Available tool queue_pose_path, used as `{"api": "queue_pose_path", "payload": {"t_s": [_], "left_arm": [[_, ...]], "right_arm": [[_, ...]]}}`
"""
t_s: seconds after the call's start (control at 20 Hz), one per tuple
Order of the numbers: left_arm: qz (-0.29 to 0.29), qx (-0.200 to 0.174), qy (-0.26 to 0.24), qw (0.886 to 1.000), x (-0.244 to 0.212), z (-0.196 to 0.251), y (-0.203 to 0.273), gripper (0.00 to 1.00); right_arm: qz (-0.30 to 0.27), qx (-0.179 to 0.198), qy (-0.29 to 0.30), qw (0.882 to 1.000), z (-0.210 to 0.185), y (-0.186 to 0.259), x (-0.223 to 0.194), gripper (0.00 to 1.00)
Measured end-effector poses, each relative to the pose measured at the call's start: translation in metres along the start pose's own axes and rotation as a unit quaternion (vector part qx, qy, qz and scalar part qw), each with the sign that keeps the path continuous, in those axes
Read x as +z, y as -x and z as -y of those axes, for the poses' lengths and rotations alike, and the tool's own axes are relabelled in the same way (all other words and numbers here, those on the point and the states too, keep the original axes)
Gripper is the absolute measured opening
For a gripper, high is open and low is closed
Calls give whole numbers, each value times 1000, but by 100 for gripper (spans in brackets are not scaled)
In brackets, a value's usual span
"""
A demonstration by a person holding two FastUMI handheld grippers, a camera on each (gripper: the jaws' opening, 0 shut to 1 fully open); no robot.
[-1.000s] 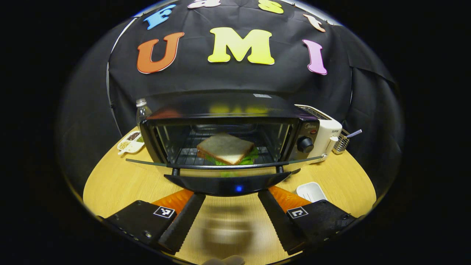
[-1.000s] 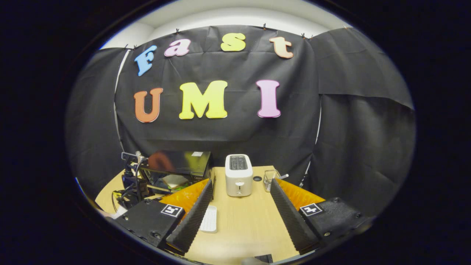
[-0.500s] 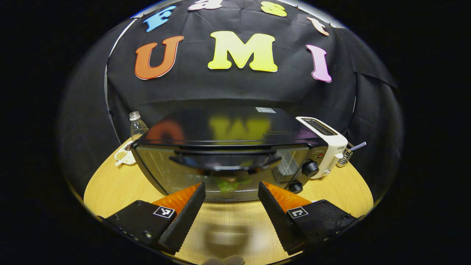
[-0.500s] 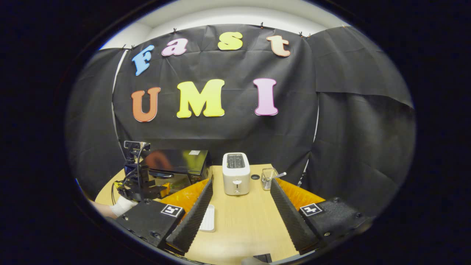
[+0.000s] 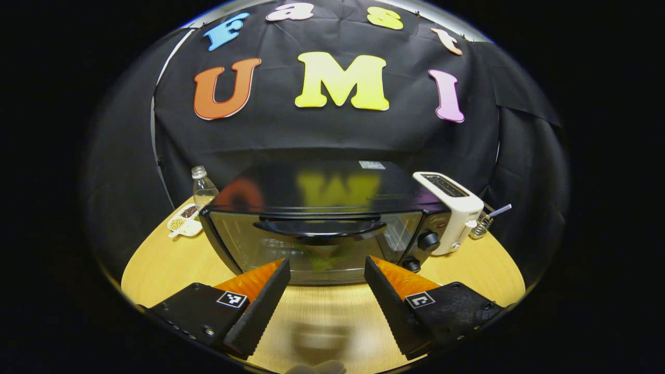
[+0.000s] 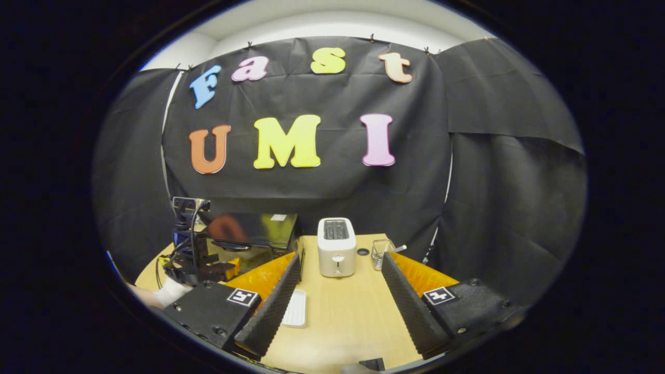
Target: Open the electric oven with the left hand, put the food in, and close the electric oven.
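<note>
Electric oven (image 5: 317, 228) sits mid desk (image 5: 166, 259), door looks shut, greenish food (image 5: 324, 258) faintly behind glass. Left gripper (image 5: 326, 291) just in front, spread wide, empty. Right gripper (image 6: 337, 298) wide too. Closing step looks done; next just back off.

Behind the closed, reflective glass door of the black electric oven (image 5: 317, 249), the food is showing only as a blurry green smear (image 5: 324, 259). The contents of the white divided dish (image 5: 184, 225) at far left are too small to identify. In the right gripper view, the left gripper (image 6: 200, 265) is hiding the oven's left half.
</note>
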State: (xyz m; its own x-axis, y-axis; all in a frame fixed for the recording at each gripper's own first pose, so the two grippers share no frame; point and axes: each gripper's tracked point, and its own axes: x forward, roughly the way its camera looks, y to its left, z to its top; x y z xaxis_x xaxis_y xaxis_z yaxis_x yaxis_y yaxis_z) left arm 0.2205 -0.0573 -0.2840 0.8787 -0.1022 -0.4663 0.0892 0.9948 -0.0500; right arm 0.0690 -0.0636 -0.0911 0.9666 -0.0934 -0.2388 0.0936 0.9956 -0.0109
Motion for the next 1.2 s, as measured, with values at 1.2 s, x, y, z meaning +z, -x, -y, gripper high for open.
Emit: {"api": "queue_pose_path", "payload": {"t_s": [1.2], "left_arm": [[237,22,-20,971,189,-62,341,94]], "right_arm": [[127,32,-23,991,-81,92,106,89]]}}
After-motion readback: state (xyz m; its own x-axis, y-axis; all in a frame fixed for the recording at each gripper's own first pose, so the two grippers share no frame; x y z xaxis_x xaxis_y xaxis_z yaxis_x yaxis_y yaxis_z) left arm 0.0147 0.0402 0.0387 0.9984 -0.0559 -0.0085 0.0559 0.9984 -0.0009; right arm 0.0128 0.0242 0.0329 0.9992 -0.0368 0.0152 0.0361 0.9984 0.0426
